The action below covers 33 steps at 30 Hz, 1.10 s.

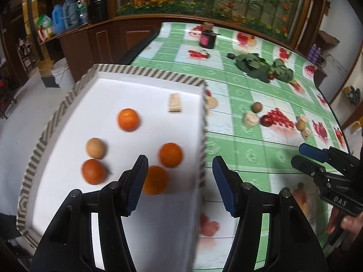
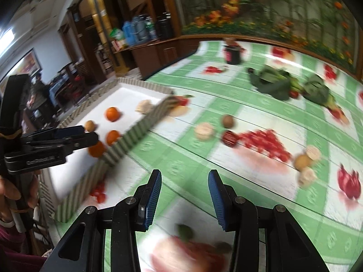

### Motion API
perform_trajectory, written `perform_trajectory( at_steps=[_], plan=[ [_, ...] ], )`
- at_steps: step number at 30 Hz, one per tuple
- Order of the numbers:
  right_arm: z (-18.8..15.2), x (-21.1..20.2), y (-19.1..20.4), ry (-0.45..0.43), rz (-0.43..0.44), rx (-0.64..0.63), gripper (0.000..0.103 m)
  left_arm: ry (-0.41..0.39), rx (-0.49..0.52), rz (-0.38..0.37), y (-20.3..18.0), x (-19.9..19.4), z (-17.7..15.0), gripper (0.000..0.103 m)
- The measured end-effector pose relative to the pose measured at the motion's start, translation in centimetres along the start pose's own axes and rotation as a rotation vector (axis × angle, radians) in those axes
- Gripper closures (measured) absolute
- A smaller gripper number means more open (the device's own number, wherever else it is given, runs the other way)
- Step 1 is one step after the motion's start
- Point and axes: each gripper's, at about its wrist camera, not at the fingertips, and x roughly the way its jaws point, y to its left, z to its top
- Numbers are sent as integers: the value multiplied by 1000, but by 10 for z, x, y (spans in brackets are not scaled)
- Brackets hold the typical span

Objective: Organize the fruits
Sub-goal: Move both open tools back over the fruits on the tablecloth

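Observation:
A white tray [image 1: 68,104] with a striped rim holds several oranges [image 1: 128,119], a tan round fruit [image 1: 96,148] and a biscuit-like block [image 1: 175,102]. My left gripper [image 1: 179,179] is open and empty, above the tray's right rim and near an orange [image 1: 156,180]. On the tablecloth lie a brown kiwi-like fruit [image 1: 257,107], a red apple [image 1: 266,120] and pale round items [image 1: 250,119]. My right gripper [image 2: 185,195] is open and empty, above the cloth; it also shows in the left wrist view [image 1: 304,154]. The tray [image 2: 140,127] shows left in the right wrist view.
A dark jar [image 1: 207,37] stands at the table's far end. Green leafy vegetables [image 1: 263,66] lie on the far right of the green checked cloth [image 1: 238,158]. More pale and tan items [image 1: 302,124] lie near the right edge. Wooden cabinets stand beyond.

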Motion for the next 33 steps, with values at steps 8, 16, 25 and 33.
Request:
perform_trajectory(
  at_steps=[8, 16, 25, 33],
  plan=[
    [-19, -17, -61, 0, -86, 112, 61, 26, 52, -58, -37, 12, 6, 44],
    [-26, -26, -92, 10, -131, 132, 61, 69, 117, -100, -67, 29, 12, 44],
    [-14, -12, -119, 28, -177, 140, 61, 116, 177, -140, -85, 59, 32, 44],
    [-9, 3, -133, 23, -170, 132, 67, 145, 199, -139, -93, 84, 51, 44]
  ],
)
